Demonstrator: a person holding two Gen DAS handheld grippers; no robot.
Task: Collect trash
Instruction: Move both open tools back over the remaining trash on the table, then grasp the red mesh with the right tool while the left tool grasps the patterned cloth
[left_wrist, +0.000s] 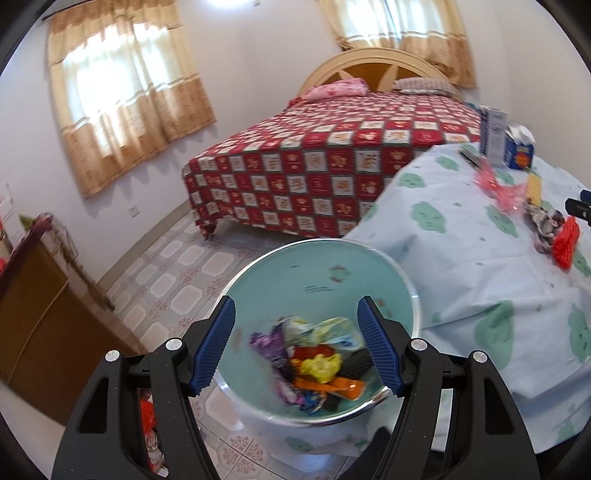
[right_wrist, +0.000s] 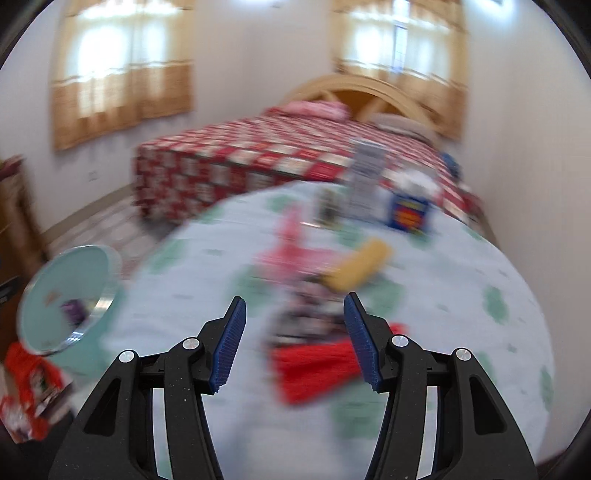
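The bed (left_wrist: 332, 158) stands behind the table (left_wrist: 461, 258). The bin (left_wrist: 321, 273) sits beside the table and contains wrappers (left_wrist: 317, 365). More trash (right_wrist: 314, 362) lies on the table. The left gripper (left_wrist: 296, 345) is above the bin, fingers apart and empty. The right gripper (right_wrist: 294, 341) is above the table trash, fingers apart, gripping nothing.

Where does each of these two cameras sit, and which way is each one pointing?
Left wrist view: sits on the left tool, looking forward and down into the teal bin of wrappers beside the table; only its two open blue-padded fingers show.
Right wrist view: sits on the right tool, looking across the table at the red wrapper and other litter; only its open fingers show. It is blurred.
Shared: bin, table, red checked bed, curtained windows.
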